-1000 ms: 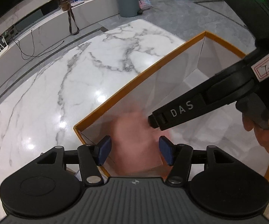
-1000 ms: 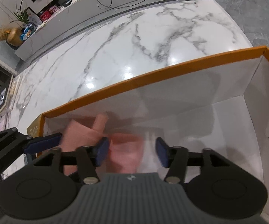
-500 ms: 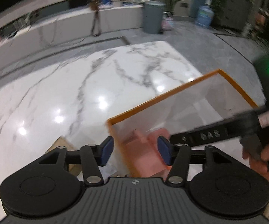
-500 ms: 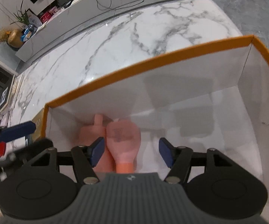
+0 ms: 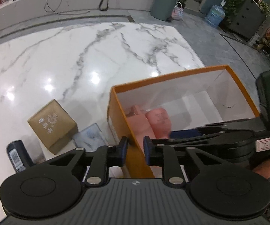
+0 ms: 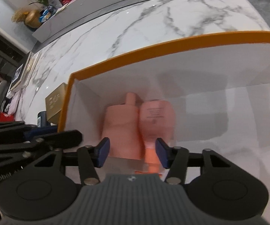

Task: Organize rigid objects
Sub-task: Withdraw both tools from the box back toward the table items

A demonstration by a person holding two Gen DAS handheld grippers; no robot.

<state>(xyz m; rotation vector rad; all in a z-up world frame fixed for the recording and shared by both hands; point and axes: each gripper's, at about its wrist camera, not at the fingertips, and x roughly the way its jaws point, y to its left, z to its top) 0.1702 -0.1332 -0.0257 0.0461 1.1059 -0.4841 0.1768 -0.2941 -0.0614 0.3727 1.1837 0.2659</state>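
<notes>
Bottles first: two pink ones lie side by side on the white floor of the orange box [image 6: 153,46], toward its left end. We see the pump bottle [image 6: 121,123] on the left with its neck pointing at the far wall. The rounder bottle [image 6: 156,116] touches it on the right.

Our right gripper [image 6: 132,152] hangs over them with its jaws closing. Both bottles show between the pads, which do not press on either.

Our left gripper [image 5: 136,148] is clamped on the box's left wall.

Outside that wall, on the marble tabletop [image 5: 60,56], lie a brown carton [image 5: 51,125], a flat bluish packet [image 5: 90,135] and a dark can [image 5: 18,155].
</notes>
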